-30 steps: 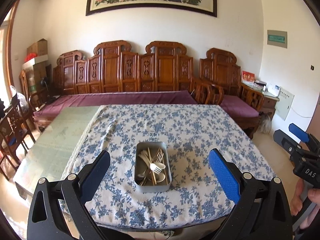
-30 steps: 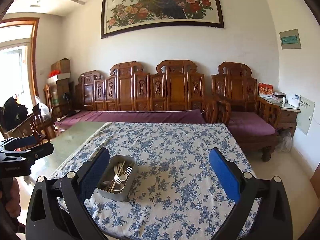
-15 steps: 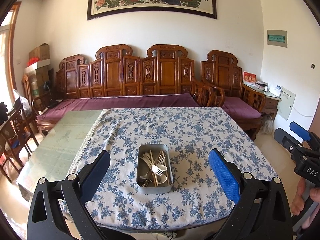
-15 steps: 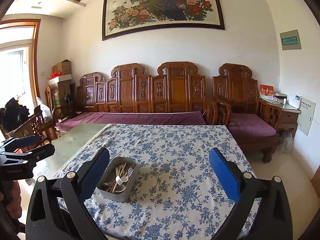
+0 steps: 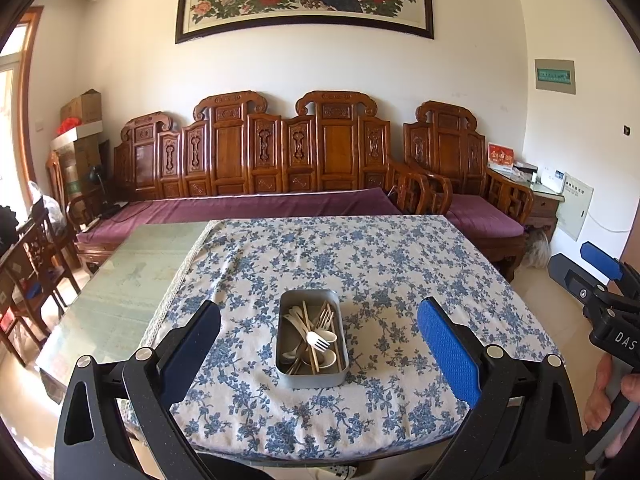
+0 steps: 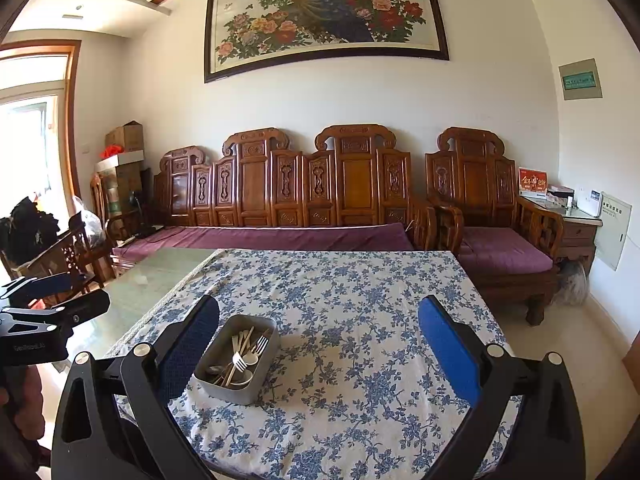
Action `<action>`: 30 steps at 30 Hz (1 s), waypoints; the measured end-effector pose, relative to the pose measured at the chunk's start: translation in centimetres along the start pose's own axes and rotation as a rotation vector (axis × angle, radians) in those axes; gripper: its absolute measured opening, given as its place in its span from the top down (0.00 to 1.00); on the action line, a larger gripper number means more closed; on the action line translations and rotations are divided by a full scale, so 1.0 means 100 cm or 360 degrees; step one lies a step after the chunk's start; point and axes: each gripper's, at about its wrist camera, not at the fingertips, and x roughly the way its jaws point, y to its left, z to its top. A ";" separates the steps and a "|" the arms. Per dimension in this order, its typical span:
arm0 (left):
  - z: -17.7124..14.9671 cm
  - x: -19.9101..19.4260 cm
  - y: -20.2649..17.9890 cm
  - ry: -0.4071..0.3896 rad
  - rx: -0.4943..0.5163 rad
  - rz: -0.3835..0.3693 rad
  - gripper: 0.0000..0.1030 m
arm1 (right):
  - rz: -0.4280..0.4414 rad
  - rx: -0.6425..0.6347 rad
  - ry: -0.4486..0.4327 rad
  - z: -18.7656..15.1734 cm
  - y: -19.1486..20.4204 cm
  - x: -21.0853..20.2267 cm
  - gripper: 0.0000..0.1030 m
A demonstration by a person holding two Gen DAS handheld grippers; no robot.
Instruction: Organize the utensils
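A grey metal tin sits on the blue floral tablecloth near the table's front edge. It holds several utensils: forks, spoons and chopsticks in a heap. My left gripper is open, held short of the tin with nothing between its fingers. In the right wrist view the tin lies left of centre, close to the left finger. My right gripper is open and empty too, above the cloth. Each gripper shows at the edge of the other's view, held by a hand.
The left part of the table is bare green glass. A carved wooden sofa with purple cushions runs behind the table, an armchair at the right. Dark wooden chairs stand at the left. Floor lies to the right.
Both views have tilted up a little and eased closer to the table; the tin sits slightly more central in the left wrist view. Both grippers stayed open.
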 end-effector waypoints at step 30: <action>0.001 -0.003 0.000 -0.0012 0.0001 0.0005 0.08 | 0.0004 0.0004 -0.0004 0.000 0.003 -0.002 0.03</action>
